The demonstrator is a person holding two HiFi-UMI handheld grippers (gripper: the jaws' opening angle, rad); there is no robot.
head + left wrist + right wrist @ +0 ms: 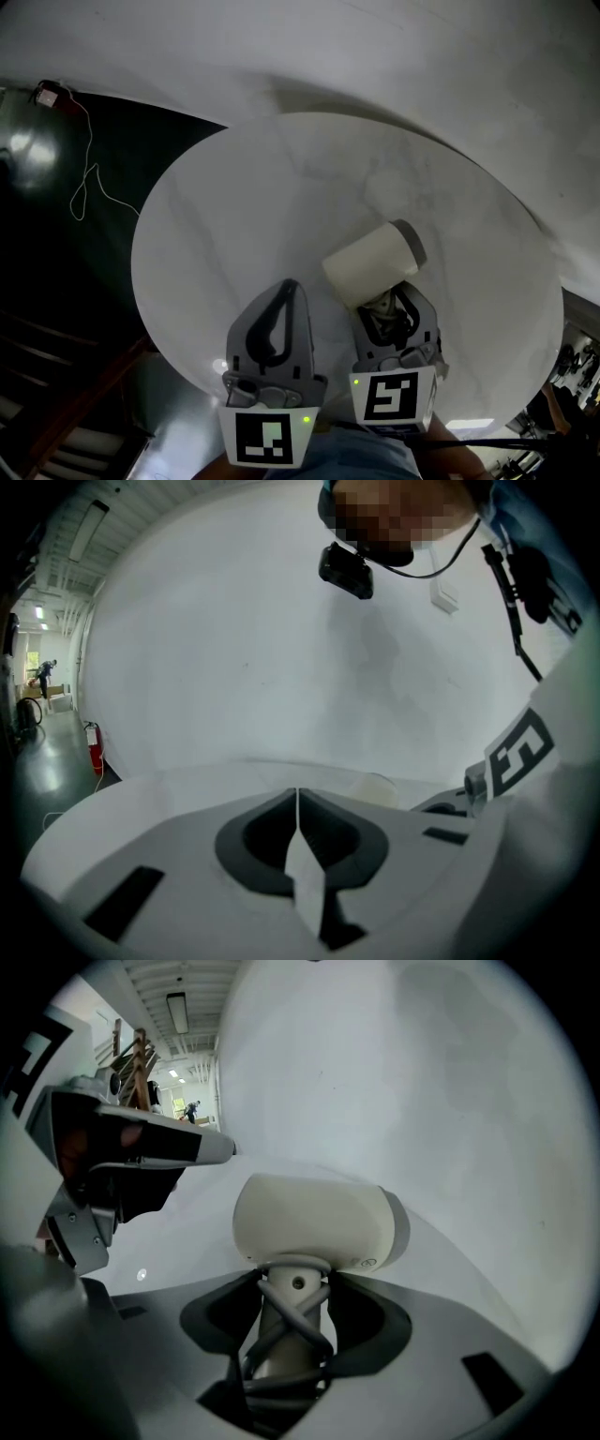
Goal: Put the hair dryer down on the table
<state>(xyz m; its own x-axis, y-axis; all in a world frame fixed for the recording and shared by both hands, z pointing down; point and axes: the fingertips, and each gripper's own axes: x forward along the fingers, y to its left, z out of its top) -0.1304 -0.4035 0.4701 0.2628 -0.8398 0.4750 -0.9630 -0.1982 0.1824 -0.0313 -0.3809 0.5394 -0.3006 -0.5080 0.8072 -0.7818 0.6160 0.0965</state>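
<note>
the right gripper (395, 307) is clamped on the handle of the cream hair dryer (373, 264), with the dark cord (281, 1330) wound round that handle. the dryer shows just right of centre, low in the head view, over the round white bench (234, 197). to its lower left, the left gripper (285, 305) has its jaws pressed together on nothing.

Head view looks down; gripper views, perhaps level, share the table (281, 187).

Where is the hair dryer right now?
Head view: the hair dryer is right of centre over the round table, handle clamped in the right tool.
</note>
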